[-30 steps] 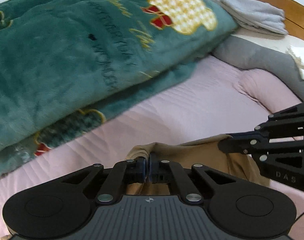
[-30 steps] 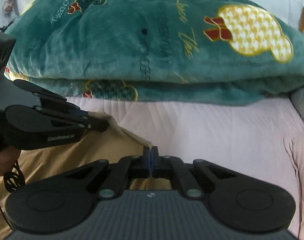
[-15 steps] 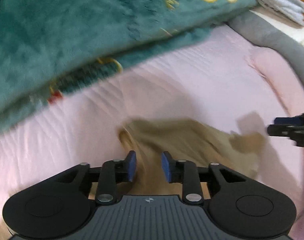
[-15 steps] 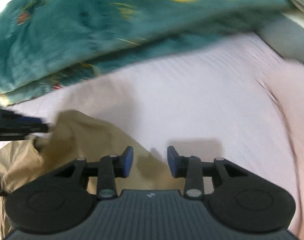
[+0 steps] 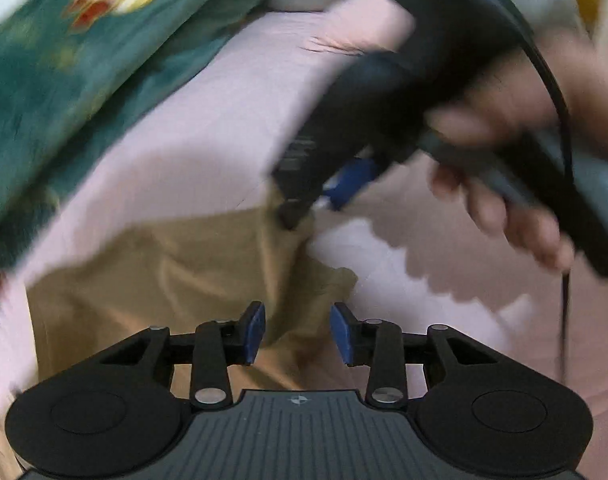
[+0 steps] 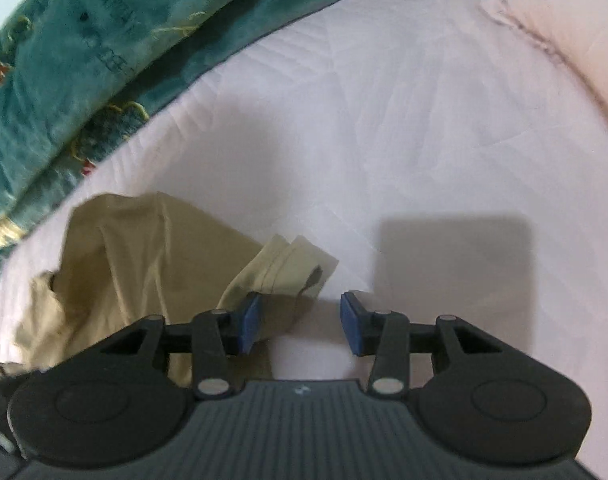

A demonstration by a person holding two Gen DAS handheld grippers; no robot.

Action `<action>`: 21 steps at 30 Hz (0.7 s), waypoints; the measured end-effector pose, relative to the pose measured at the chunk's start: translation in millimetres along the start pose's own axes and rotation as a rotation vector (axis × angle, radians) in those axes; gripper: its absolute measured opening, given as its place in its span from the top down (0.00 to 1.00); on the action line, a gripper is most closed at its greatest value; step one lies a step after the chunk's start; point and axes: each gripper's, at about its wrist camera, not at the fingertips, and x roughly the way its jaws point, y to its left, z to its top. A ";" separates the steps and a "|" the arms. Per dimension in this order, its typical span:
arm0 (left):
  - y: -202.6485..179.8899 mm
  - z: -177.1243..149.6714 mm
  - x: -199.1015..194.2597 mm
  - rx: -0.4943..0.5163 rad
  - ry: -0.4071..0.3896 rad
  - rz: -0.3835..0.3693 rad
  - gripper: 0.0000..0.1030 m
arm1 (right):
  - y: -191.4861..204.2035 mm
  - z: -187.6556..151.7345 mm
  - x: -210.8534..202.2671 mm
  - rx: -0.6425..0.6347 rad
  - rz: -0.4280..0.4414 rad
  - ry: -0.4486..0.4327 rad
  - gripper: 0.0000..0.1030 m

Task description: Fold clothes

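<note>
A tan garment (image 5: 176,280) lies crumpled on the pink bed sheet (image 5: 208,132). In the left wrist view my left gripper (image 5: 298,334) is open just above it, holding nothing. My right gripper passes blurred across the upper right of that view, over the garment's far edge. In the right wrist view the garment (image 6: 144,264) lies at lower left, a folded corner by my left fingertip. My right gripper (image 6: 300,324) is open and empty over the sheet (image 6: 384,120).
A thick green blanket (image 6: 64,64) is heaped along the left and far side of the bed, also seen in the left wrist view (image 5: 52,92). A pink pillow (image 6: 568,40) lies at the right.
Both grippers were shut on the tan garment a second ago; they opened and let it drop onto the sheet. Both have since swung to the right over it.
</note>
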 end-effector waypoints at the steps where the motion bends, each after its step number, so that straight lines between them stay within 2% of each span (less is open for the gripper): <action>1: -3.7 1.9 5.1 0.017 0.013 0.008 0.62 | -1.2 -0.1 1.7 0.002 0.023 0.002 0.79; 2: -7.5 4.1 9.9 0.032 0.026 0.015 0.62 | -1.5 0.4 2.9 -0.003 0.039 0.009 0.95; 3: -11.0 7.3 13.0 0.040 0.043 0.010 0.62 | -0.9 1.0 3.7 -0.015 0.048 0.014 0.99; 6: -18.3 9.0 13.8 0.090 0.039 0.006 0.62 | 4.6 2.9 -0.5 -0.067 0.050 0.001 0.99; 11: -28.5 10.8 25.2 0.144 0.052 0.014 0.62 | 5.3 4.6 -4.2 -0.084 0.047 -0.015 0.99; 12: -28.9 10.7 25.9 0.147 0.052 0.008 0.67 | 6.2 5.4 -5.7 -0.093 0.046 -0.020 0.99; 15: -28.0 10.8 29.6 0.138 0.041 -0.036 0.92 | 4.8 7.8 -8.1 -0.088 0.044 -0.020 0.99; 16: -27.1 11.2 30.2 0.138 0.040 -0.033 0.94 | 4.9 9.0 -7.4 -0.086 0.031 -0.011 0.98; 18: -25.5 11.0 29.4 0.138 0.037 -0.030 0.94 | 6.5 11.7 -3.9 -0.078 -0.018 0.010 0.86; 20: -24.2 10.3 27.6 0.147 0.036 -0.027 0.93 | 7.7 13.9 -1.0 -0.069 -0.062 0.023 0.53; 21: -23.6 10.0 26.8 0.153 0.036 -0.026 0.92 | 7.2 13.9 -1.7 -0.063 -0.070 0.006 0.47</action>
